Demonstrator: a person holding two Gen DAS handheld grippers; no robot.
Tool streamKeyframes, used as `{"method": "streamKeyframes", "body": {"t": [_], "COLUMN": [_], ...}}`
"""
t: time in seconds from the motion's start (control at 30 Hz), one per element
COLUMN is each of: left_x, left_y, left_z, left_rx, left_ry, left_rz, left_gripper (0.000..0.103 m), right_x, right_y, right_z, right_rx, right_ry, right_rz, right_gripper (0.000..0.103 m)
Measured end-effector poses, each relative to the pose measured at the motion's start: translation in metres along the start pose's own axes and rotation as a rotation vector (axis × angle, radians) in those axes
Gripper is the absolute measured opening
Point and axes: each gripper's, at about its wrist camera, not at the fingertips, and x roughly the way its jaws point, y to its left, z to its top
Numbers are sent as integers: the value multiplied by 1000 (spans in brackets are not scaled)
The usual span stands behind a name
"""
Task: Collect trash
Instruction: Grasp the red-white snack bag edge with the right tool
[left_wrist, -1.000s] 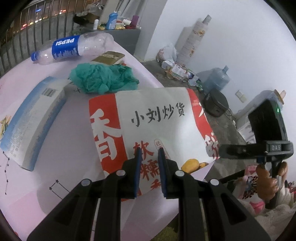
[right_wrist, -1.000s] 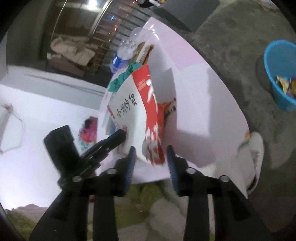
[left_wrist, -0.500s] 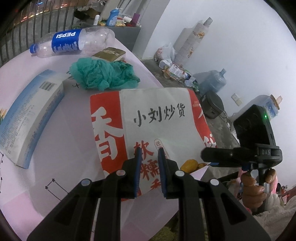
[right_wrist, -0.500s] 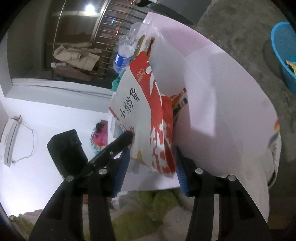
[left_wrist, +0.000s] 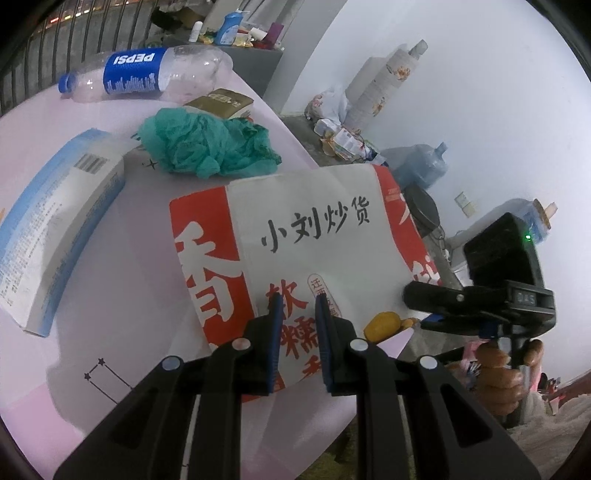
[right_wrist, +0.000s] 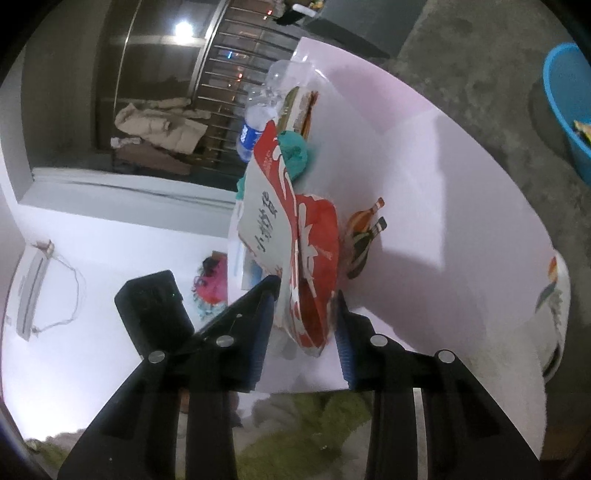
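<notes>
I am taking the red and white snack bag (left_wrist: 314, 243) from the pink table (left_wrist: 122, 280). My right gripper (right_wrist: 304, 325) is closing on the bag's near corner, which sits between its two fingers; I must squeeze the paper evenly so it does not slip or tear. My left gripper (left_wrist: 294, 347) hovers over the bag's near edge, jaws narrow and holding nothing. The bag lies flat beside the green cloth (left_wrist: 210, 147).
</notes>
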Motion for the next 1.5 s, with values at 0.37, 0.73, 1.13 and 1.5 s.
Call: {"method": "streamKeyframes", "body": {"t": [0.37, 0.73, 1.13, 1.5], "left_x": [2, 4, 4, 4], "left_y": [1, -6, -5, -4], "left_z": [2, 1, 1, 1], "left_rx": [11, 48, 44, 44], "left_ry": [-3, -2, 2, -2], "left_rz": [2, 12, 9, 9], "left_gripper": [17, 17, 17, 17], "right_x": [10, -7, -29, -33], "right_y": [7, -7, -23, -5], "right_z": [11, 22, 14, 20], "right_rx": [-38, 3, 133, 88], "right_ry": [-46, -128, -157, -123], "right_rz": [-82, -119, -24, -26], "right_gripper": [26, 34, 48, 48]}}
